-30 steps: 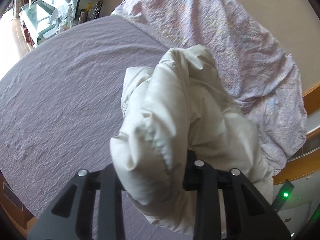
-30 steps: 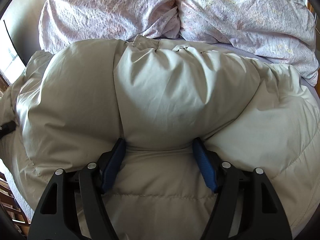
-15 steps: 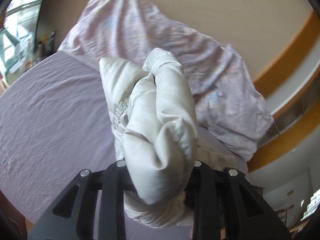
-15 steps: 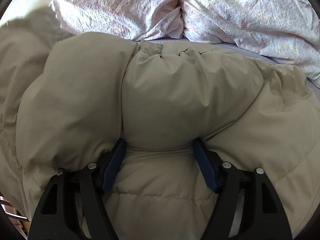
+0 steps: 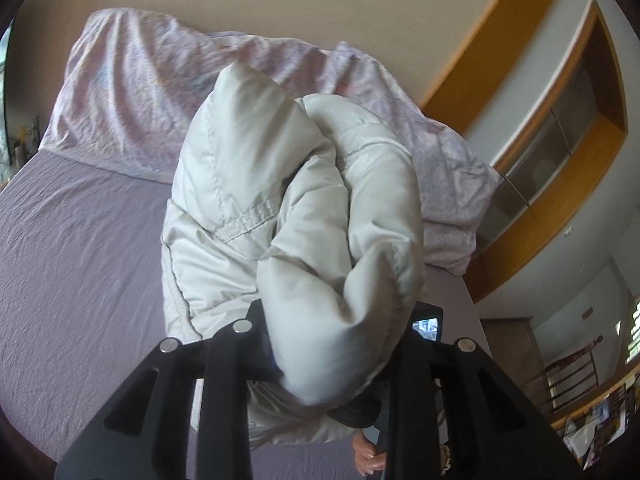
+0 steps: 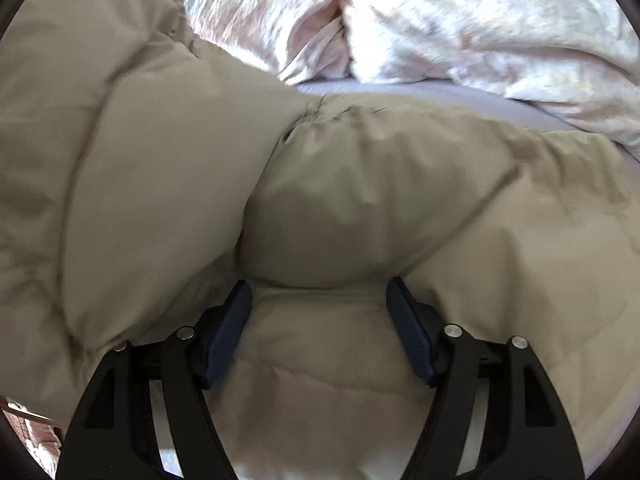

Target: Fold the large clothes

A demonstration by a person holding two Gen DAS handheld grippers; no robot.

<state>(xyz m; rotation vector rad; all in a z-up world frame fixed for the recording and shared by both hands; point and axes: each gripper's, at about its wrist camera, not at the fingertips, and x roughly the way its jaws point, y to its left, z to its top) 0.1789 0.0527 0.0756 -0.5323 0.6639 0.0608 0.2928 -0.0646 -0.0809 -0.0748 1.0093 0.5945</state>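
- Left gripper (image 5: 332, 344) pinches a bunched jacket (image 5: 280, 208) end, raised above the bed (image 5: 80, 240).
- Right gripper (image 6: 318, 320) clamps a jacket bulge.
- Fold half done; laying flat remains.

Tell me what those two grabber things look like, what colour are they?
Both are black plastic with cut-out holes and small round silver bolts. The right gripper has dark blue pads on its fingers. On the left gripper, the pads are hidden. No cables show. A bare hand peeks out beneath it.
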